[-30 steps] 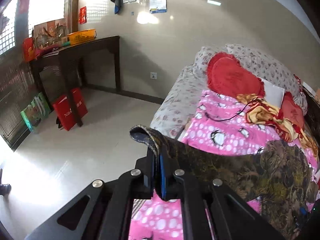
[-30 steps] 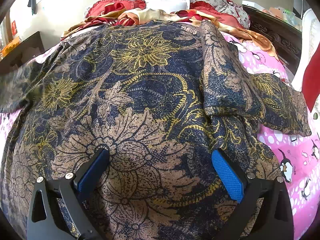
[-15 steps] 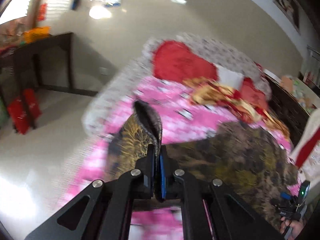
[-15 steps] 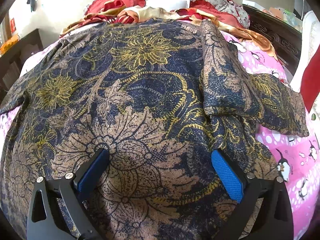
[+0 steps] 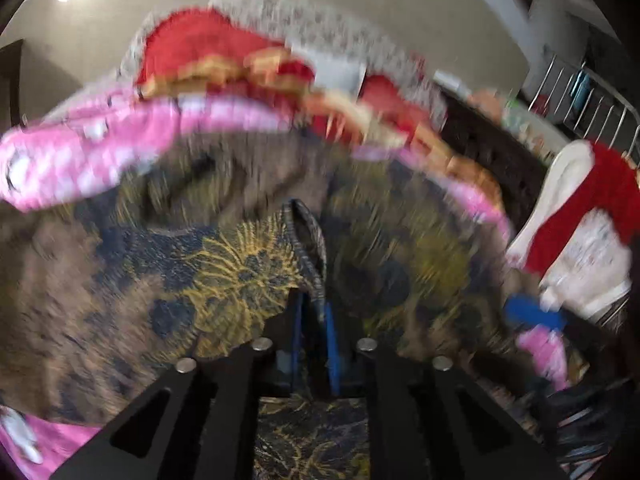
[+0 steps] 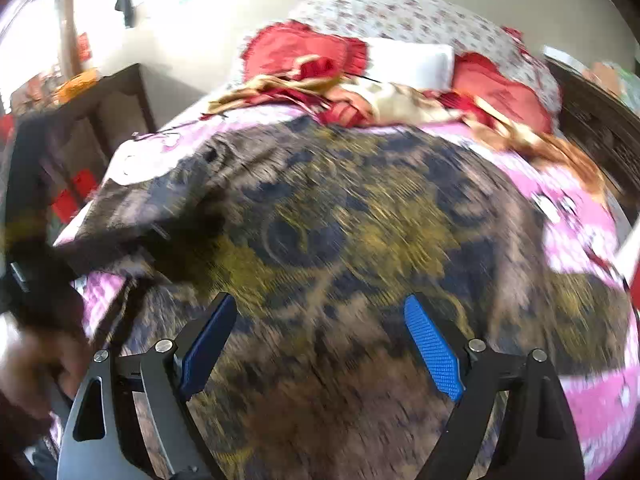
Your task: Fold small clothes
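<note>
Garment: a dark blue top [image 6: 340, 240] with a gold and tan flower print is spread flat over the pink bed cover [image 6: 592, 248]; most of the middle of the bed is covered by it.
Long axis: in the right wrist view the garment is seen running from the near edge, under the camera, away toward the pillows [image 6: 408, 60] at the head of the bed; which end is the neck cannot be told through the blur.
Folded part: a sleeve or side edge is seen doubled over the body of the top at the left of the right wrist view; its hem [image 5: 308, 248] is stood up as a narrow ridge pointing away from the left wrist camera.
Left hand-held gripper [image 5: 314, 344]: the jaws are set narrow and have just been opening; the hem is seen between the blue pads [image 5: 330, 348], but whether it is pressed cannot be told.
Right hand-held gripper [image 6: 320, 344]: the jaws are held wide above the print and have just been closing a little; nothing is held between them.
Person: a blurred hand [image 6: 36, 376] is seen at the lower left of the right wrist view.
Head of bed: red cushions [image 6: 304, 52] and a rumpled red and gold cloth [image 6: 360, 100] are piled beyond the garment.
</note>
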A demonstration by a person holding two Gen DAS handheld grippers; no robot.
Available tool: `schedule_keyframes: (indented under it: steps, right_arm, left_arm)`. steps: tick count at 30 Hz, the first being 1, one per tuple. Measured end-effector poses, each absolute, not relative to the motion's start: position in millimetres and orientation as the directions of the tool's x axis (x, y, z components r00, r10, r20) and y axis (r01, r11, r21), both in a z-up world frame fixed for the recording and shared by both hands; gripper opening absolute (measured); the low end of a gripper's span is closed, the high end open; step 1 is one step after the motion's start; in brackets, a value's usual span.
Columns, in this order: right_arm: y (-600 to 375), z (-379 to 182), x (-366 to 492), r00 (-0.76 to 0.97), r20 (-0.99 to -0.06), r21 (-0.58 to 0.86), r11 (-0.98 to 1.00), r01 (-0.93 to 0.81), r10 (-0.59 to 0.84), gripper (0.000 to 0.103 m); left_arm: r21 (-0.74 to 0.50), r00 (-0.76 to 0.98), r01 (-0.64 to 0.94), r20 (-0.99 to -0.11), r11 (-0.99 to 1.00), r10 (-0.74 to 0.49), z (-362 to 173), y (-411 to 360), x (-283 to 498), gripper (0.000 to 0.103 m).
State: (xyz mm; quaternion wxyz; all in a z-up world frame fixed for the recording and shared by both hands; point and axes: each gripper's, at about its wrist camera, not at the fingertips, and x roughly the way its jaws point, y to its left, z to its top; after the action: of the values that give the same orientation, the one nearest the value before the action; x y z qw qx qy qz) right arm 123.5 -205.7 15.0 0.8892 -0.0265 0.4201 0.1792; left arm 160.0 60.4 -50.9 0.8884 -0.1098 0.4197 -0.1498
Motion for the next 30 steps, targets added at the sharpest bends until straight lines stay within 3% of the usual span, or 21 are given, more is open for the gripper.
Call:
schedule_keyframes:
  steps: [3,5,7,8,11,18,23,26,30]
  right_arm:
    - [-194.2,7.9,135.1,0.555,-0.739,0.18,0.906,-0.384,0.382,0.091]
    - [-185.3,1.9,140.1,0.538,-0.718,0.225,0.879,-0.421,0.442,0.09]
    - [-174.3,-8.1,148.6,0.504,-0.701,0.275,0.843,-0.462,0.505,0.087]
    - [-170.8,-11.3,152.0,0.489,-0.698,0.294,0.832,-0.471,0.523,0.082]
    - [-156.9,-28.8,166.3,0.408,-0.681,0.396,0.774,-0.494,0.608,0.07]
    - [-144.3,-59.8,186.0,0.31,-0.662,0.532,0.719,-0.447,0.682,0.066]
    - [-138.1,-69.6,192.6,0.22,-0.619,0.636,0.646,-0.423,0.754,0.022]
    - [-148.5,-68.7,195.6,0.27,-0.608,0.654,0.663,-0.364,0.747,0.011]
    - [-176.7,-56.3,192.0,0.343,-0.625,0.601,0.712,-0.363,0.702,0.01]
  left_arm:
    - [-0.342,0.562,0.154,-0.741,0.927,-0.367,-72.8,66.2,148.1,0.026]
    - [-0.321,0.582,0.167,-0.731,0.932,-0.356,-66.8,70.5,130.0,0.036]
    - [-0.286,0.604,0.162,-0.728,0.944,-0.324,-64.5,74.6,107.2,0.056]
    - [-0.268,0.613,0.156,-0.728,0.951,-0.306,-66.3,77.7,95.9,0.058]
    - [-0.235,0.625,0.133,-0.734,0.963,-0.265,-73.1,90.1,73.6,0.058]
    - [-0.25,0.65,0.04,-0.729,0.967,-0.215,-74.4,105.0,70.6,0.051]
    - [-0.233,0.647,0.036,-0.736,0.972,-0.201,-76.3,104.3,71.9,0.051]
    - [-0.233,0.646,0.035,-0.737,0.972,-0.2,-77.7,104.0,73.1,0.051]
    - [-0.207,0.642,0.037,-0.745,0.978,-0.182,-78.6,101.2,72.8,0.051]
